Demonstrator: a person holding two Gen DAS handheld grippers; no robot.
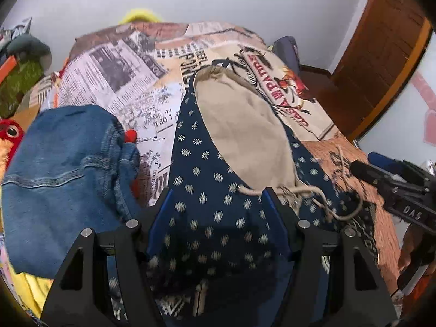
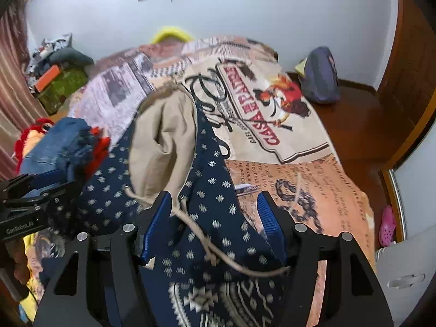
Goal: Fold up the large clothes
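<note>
We have the navy patterned garment with its beige lining turned outward, lying lengthwise on the bed over the printed bedspread, its drawstring trailing loose across the near end. Our left tongs straddle the navy cloth, which fills the gap between their blue pads, and our right tongs straddle the other near corner; in both, we cannot tell whether the pads pinch the cloth or stand off it. We judge that we are mid-fold, carrying the near edge. The next move calls for both corners travelling level and together, with the drawstring kept from snagging. Folded jeans sit beside it on the left.
</note>
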